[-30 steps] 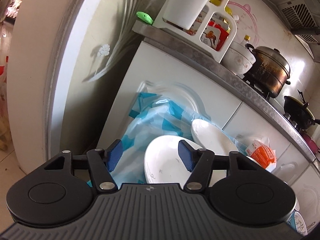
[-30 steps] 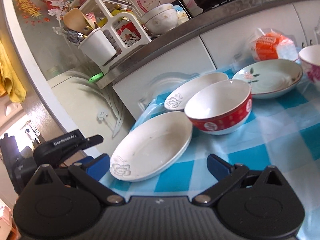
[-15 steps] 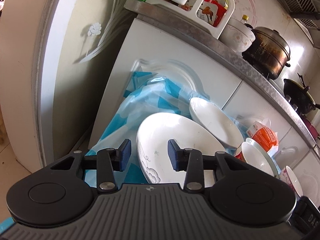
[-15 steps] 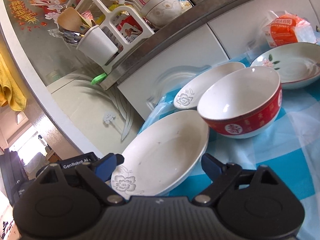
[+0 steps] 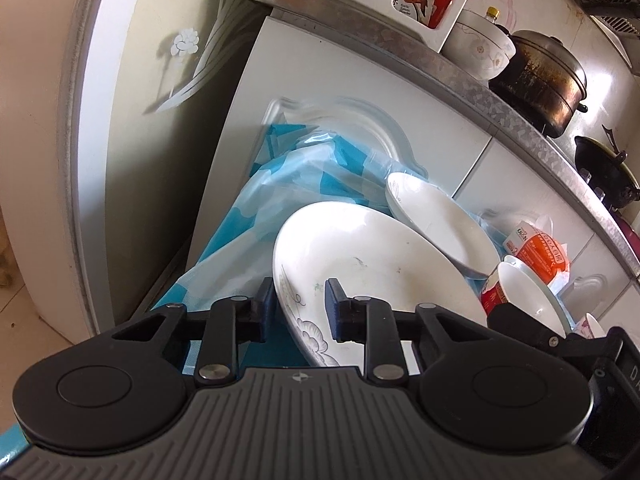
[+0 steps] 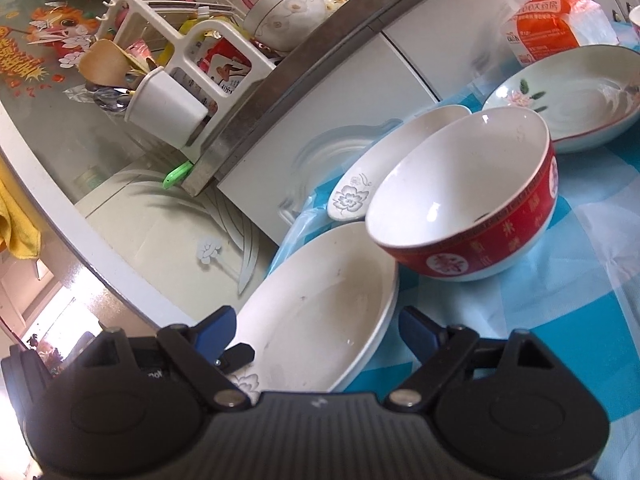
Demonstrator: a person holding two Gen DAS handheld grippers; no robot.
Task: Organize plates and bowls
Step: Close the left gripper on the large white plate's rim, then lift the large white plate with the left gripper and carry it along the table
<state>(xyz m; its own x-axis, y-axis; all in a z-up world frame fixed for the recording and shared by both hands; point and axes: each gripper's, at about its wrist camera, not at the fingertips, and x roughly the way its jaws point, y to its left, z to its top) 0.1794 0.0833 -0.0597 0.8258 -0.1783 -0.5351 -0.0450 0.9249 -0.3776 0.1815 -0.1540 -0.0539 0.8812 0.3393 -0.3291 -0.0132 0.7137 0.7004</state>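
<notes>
Left claw (image 5: 298, 312): my jaws have just been closing astride the plate (image 5: 380, 264) rim (pad contact unclear).
Right claw (image 6: 318, 330): wide, holding nothing.

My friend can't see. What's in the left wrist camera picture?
The left gripper has been closing around the rim of a big white plate on a blue checked tablecloth. Behind it lie a smaller white plate and a red bowl, below a kitchen counter.
</notes>
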